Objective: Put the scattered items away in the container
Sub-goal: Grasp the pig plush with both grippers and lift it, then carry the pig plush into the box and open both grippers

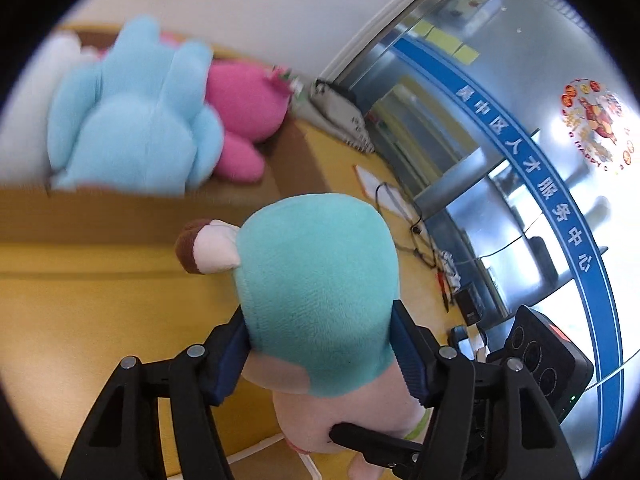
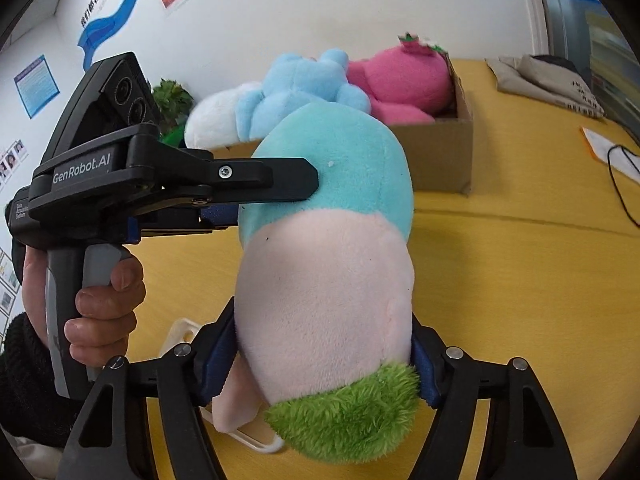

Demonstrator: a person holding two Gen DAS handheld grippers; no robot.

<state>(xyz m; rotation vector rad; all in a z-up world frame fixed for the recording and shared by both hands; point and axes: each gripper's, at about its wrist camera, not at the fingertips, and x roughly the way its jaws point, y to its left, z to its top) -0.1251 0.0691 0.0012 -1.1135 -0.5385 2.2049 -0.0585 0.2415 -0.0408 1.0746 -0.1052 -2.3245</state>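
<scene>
A plush toy (image 2: pixel 332 184) with a teal upper part, a pale pink body and a green tuft hangs over the yellow table, gripped from two sides. My left gripper (image 1: pixel 320 340) is shut on its teal part (image 1: pixel 316 264); in the right wrist view that left gripper (image 2: pixel 276 200) reaches in from the left, held by a hand. My right gripper (image 2: pixel 322 328) is shut on the pink body just above the tuft. Behind it stands the open cardboard box (image 2: pixel 444 152) holding a light blue plush (image 2: pixel 296 80), a pink plush (image 2: pixel 400 76) and a white one (image 2: pixel 212 120).
A folded grey cloth bag (image 2: pixel 552 80) lies on the table right of the box. Paper with a black cable (image 2: pixel 612 148) is near the right edge. A white plastic piece (image 2: pixel 184 332) lies under the held toy. A glass wall (image 1: pixel 500 160) borders the table.
</scene>
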